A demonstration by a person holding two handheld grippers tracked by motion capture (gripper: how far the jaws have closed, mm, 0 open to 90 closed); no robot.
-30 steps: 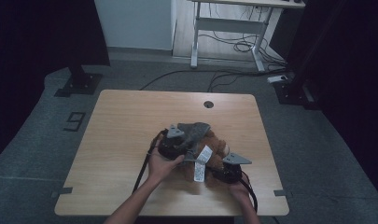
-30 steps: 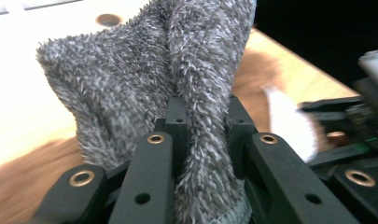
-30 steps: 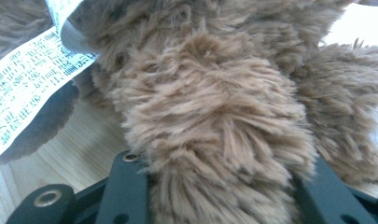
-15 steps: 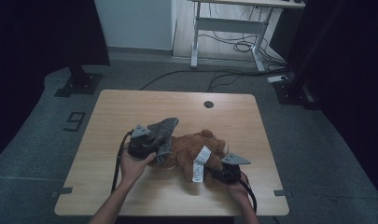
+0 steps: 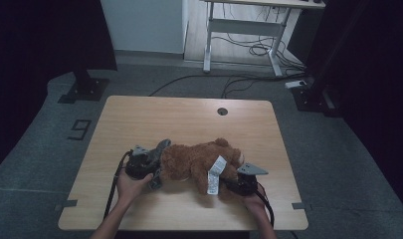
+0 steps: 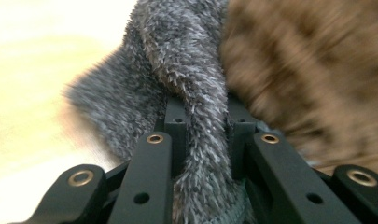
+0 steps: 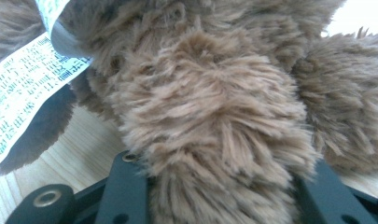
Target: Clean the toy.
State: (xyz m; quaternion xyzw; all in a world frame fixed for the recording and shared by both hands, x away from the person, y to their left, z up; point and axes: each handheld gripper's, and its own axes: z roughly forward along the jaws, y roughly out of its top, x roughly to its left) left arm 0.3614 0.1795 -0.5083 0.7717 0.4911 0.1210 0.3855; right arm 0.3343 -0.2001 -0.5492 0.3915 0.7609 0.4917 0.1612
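At the near edge of the table (image 5: 139,117), the person's two hands come in from below, each with a gripper, and a brown plush toy (image 5: 201,160) lies lengthwise between them on the wood.

The left gripper (image 5: 156,167) sits at the toy's left end, low over the tabletop. In the left gripper view its two black jaws are pressed in on a fold of grey fur (image 6: 196,107), a soft grey flap that rises between them and curls over towards the brown body just to the right of it. The high view shows that same grey part (image 5: 161,147) as a small lobe sticking out above the gripper, and a second grey bit below it, but not the grip itself.

The right gripper (image 5: 234,183) is at the toy's right end, its grey three-cornered plate (image 5: 252,169) on top. In the right gripper view a thick brown limb (image 7: 214,154) fills the gap between the jaws, which pinch it from both sides. To the left of it hangs a white printed label (image 7: 23,93), with bare wood beneath; the print is too small to read. From above, the label (image 5: 216,174) lies across the toy's belly, just left of this gripper.

Beyond the toy the table has a round cable hole (image 5: 222,111) near its far edge. Farther off stand a desk frame (image 5: 244,35) with cables on the floor.
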